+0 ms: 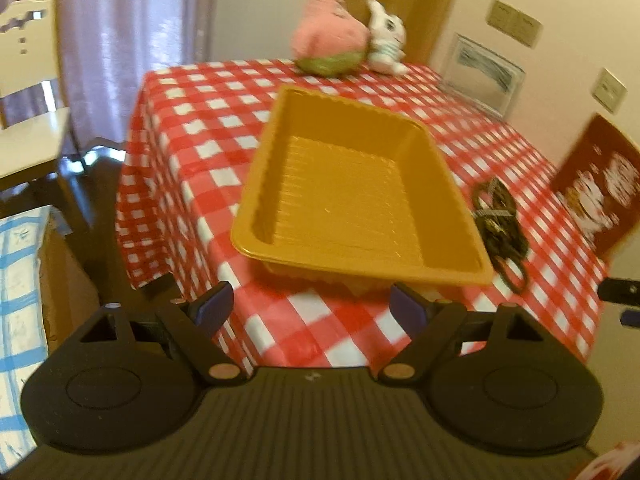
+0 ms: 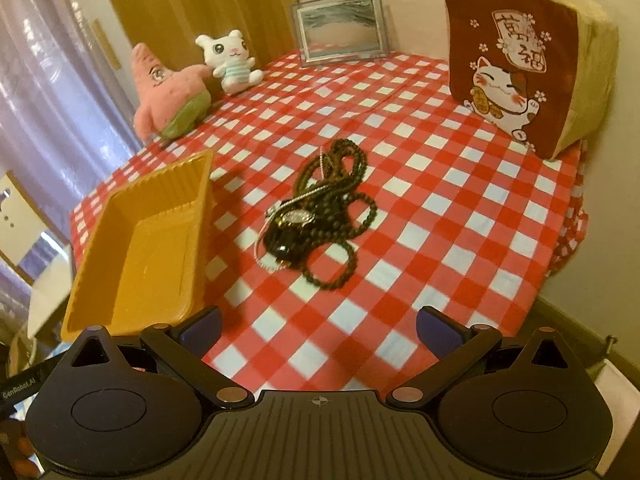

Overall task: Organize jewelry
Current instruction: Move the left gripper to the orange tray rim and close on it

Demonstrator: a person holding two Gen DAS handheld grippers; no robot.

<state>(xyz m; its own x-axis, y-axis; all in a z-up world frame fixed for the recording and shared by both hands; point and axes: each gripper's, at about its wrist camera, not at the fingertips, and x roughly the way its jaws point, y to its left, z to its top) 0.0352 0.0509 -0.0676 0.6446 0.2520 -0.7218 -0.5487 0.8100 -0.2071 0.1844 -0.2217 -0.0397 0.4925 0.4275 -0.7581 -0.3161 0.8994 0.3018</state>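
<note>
A tangled heap of jewelry [image 2: 320, 208] lies on the red-and-white checked tablecloth [image 2: 440, 208], near the middle of the table in the right wrist view. It is made of long strands of small dark round beads looped over one another, a thin silvery chain [image 2: 310, 192] draped across them, and what looks like a watch with a round pale dial [image 2: 297, 217] sitting on the near part of the pile. Just left of the heap, apart from it, stands a rectangular orange plastic tray [image 2: 100, 264] with sloped, ribbed walls, a flat rim and a finely ridged floor; nothing lies in it. In the left wrist view the same tray [image 1: 256, 184] fills the centre and the beads [image 1: 500, 220] sit just beside its right wall.

The right gripper [image 2: 318, 332] hovers at the near edge of the table with its blue-padded fingers spread wide, gripping nothing. The left gripper [image 1: 310, 306] likewise hangs released in front of the tray's near rim, its fingers wide apart.

At the far left of the table rest a fuzzy pink starfish plush [image 2: 168, 92] and a white bunny plush [image 2: 230, 60]. A clear-framed picture [image 2: 340, 32] stands at the far edge, and a dark red cushion printed with a beckoning cat [image 2: 516, 60] sits at the far right.
</note>
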